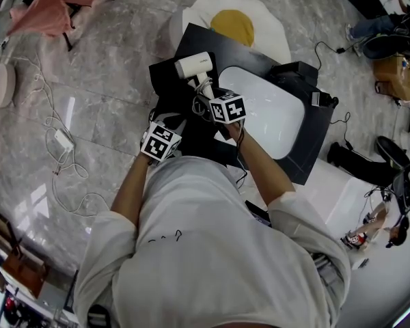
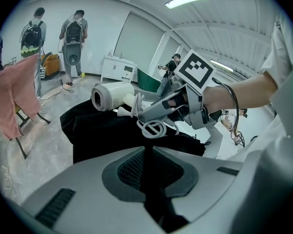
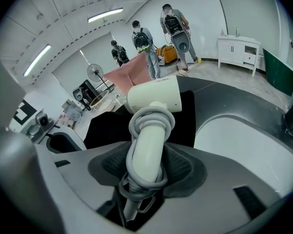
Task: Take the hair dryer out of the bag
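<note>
Between the pads of the right gripper [image 3: 145,177], the handle of the white hair dryer [image 3: 154,97] is sitting firmly clamped, with its grey cord [image 3: 151,120] looping several times around that handle. The gripper is holding the dryer out of the bag [image 1: 165,87], just above the black fabric, with the barrel lying crosswise over the bag's far edge in the head view. To the left, the left gripper [image 2: 146,156] is keeping its jaws nearly together, and a dark fold of the bag is running up between them, so it is pinching the bag at its near side. The bag is lying slumped on a black tabletop [image 1: 307,162], just beside a white rounded tray [image 1: 270,115] that is taking up the table's middle. Beyond the table, a white cushion [image 1: 266,29] with a yellow centre is resting on the grey marble floor [image 1: 102,74]. Farther off, a pink cloth [image 2: 12,99] is hanging from a rack, and people with backpacks [image 2: 74,32] are standing by the far wall.
</note>
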